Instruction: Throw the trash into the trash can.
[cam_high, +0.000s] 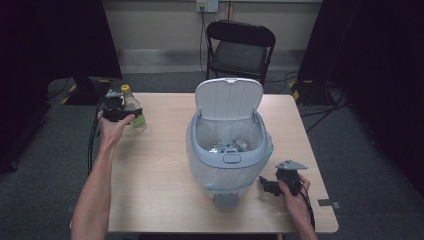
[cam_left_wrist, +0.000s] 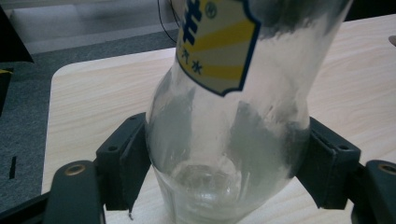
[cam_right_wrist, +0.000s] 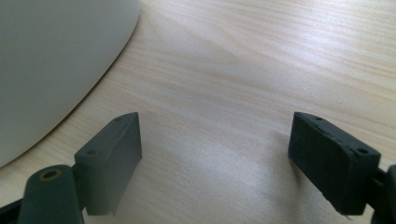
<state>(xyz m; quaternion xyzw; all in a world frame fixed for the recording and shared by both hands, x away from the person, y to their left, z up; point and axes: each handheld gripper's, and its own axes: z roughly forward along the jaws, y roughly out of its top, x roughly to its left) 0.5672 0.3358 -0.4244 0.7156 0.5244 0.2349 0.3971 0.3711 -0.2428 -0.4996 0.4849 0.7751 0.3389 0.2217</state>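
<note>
Glass bottle gripped at the worktop's far-left corner

Open-lidded trash bin (cam_high: 227, 150) sits mid-worktop (cam_high: 160, 170). Left gripper (cam_high: 120, 114) clamps the bottle (cam_left_wrist: 229, 140) on its smooth, curved base, so it may slip. Right gripper (cam_right_wrist: 215, 158) idles near the right edge, jaws wide.

Your left gripper (cam_high: 121, 113) grips the glass bottle (cam_high: 131, 107) at the table (cam_high: 155, 170) corner; your right gripper (cam_high: 267, 185) sits just beside the open bin (cam_high: 229, 150).
</note>
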